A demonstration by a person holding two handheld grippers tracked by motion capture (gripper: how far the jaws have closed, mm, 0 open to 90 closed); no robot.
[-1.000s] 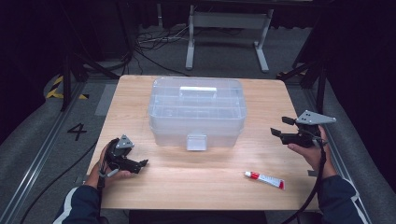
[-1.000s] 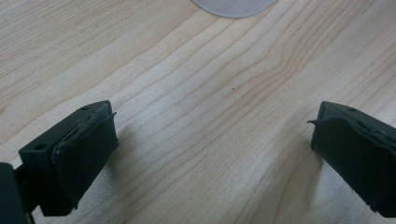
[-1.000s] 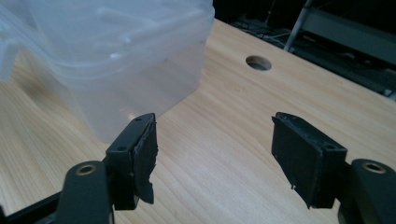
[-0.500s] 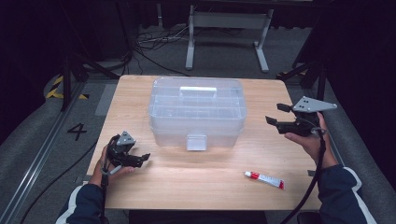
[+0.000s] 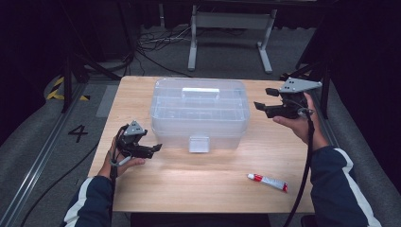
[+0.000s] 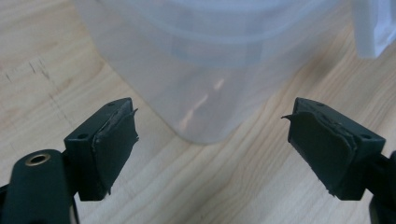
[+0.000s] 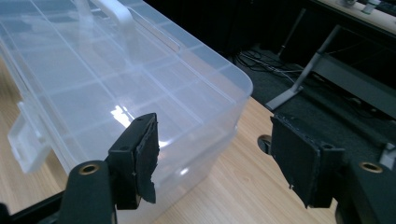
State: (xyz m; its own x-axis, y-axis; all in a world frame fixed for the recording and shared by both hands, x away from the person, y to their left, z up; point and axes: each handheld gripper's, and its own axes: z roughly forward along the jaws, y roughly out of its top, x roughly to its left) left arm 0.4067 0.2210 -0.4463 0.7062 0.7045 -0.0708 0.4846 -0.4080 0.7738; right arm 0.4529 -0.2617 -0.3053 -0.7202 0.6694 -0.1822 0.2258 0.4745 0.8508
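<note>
A clear plastic storage box [image 5: 199, 111] with a closed lid, a white handle [image 5: 200, 91] and a front latch [image 5: 198, 144] stands mid-table. My left gripper [image 5: 152, 149] is open, low over the table just left of the box's front left corner [image 6: 205, 126]; nothing lies between its pads. My right gripper [image 5: 265, 98] is open and held above the table, beside the box's right end [image 7: 187, 107], empty. A small red-and-white tube [image 5: 267, 182] lies on the table near the front right.
The wooden table [image 5: 189, 184] has bare surface in front of the box. Behind it stand a grey metal stand [image 5: 231, 28] and cables on the floor. A rail with a "4" marking [image 5: 78, 133] runs along the left.
My right gripper has risen and moved in toward the box's right end. My left gripper has shifted forward and right toward the box's front left corner.
</note>
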